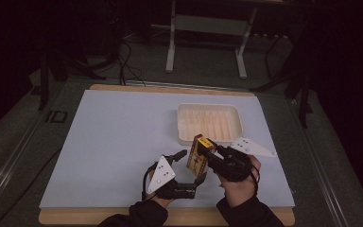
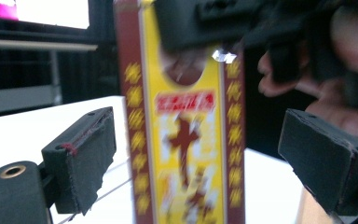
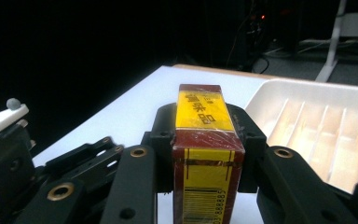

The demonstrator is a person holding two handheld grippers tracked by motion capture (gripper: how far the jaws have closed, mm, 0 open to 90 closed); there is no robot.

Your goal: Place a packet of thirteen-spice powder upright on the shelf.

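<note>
A tall yellow and dark-red box stands tilted above the near part of the white mat. My right gripper is shut on it, and in the right gripper view the jaws press both sides of the box near its barcode end. My left gripper stands open around the same box from the left. In the left gripper view its two black pads stand apart from the box, with a gap on each side. The right hand and its gripper show above and behind the box.
A shallow white ribbed tray lies just beyond the grippers, and its rim shows to the right in the right gripper view. The white mat covers a wooden table. A metal stand and cables are on the floor behind.
</note>
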